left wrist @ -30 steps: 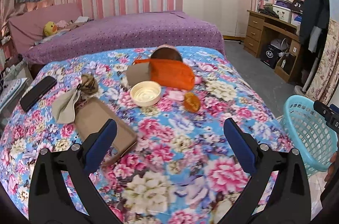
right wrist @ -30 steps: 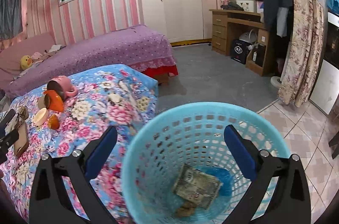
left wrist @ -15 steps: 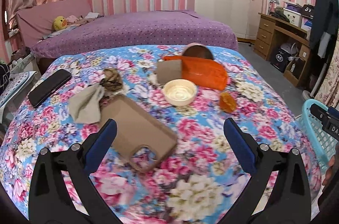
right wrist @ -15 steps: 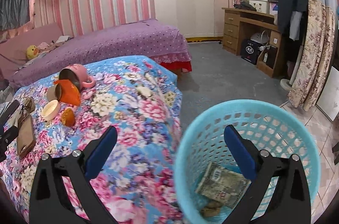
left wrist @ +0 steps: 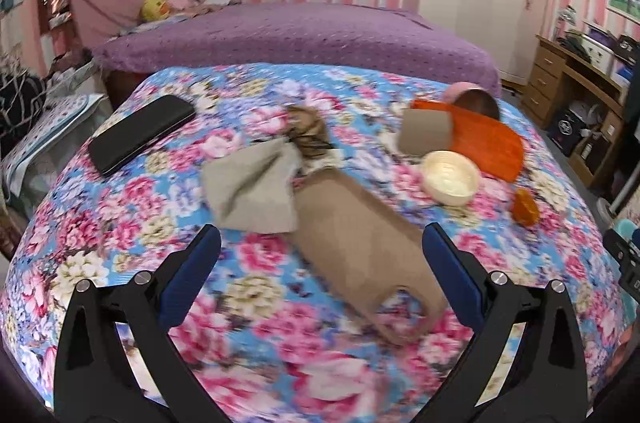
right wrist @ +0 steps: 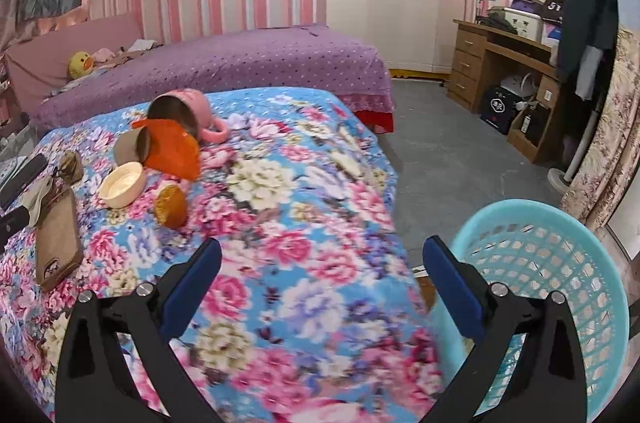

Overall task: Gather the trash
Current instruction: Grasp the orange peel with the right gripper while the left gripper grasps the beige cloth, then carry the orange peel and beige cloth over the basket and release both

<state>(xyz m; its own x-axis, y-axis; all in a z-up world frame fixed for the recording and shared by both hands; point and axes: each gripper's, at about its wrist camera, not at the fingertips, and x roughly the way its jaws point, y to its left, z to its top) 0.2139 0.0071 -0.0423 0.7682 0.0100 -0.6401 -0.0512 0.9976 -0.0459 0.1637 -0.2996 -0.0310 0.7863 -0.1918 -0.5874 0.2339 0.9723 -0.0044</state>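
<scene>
1. On the floral bedspread point(left wrist: 120, 223), left wrist view: left gripper point(left wrist: 320, 255), jaws wide apart and empty, hovering over a brown phone case point(left wrist: 360, 243) lying flat. Just beyond it, a crumpled beige tissue point(left wrist: 252, 191) overlaps the case's far end, with a wadded brown wrapper point(left wrist: 308, 135) touching the tissue.
2. Same view, not for collection by my judgement: black phone point(left wrist: 140, 133), cream bowl point(left wrist: 450, 177), orange pouch point(left wrist: 486, 143).
3. Handling note: the tissue is likely the nearest trash. Straddle its bunched ridge, not the flat case beneath; close gently, since soft paper slips and may drag the case along.
4. Right wrist view: right gripper point(right wrist: 320, 263), jaws likewise apart and empty, above the bed's near corner. Turquoise trash basket point(right wrist: 560, 263) stands on the floor just beside the bed, its rim behind the right finger.
5. Same view: tipped pink mug point(right wrist: 196, 111) and small orange lid point(right wrist: 170, 205) lie well apart from the basket.
6. Advice: keep the basket reachable for the drop.
</scene>
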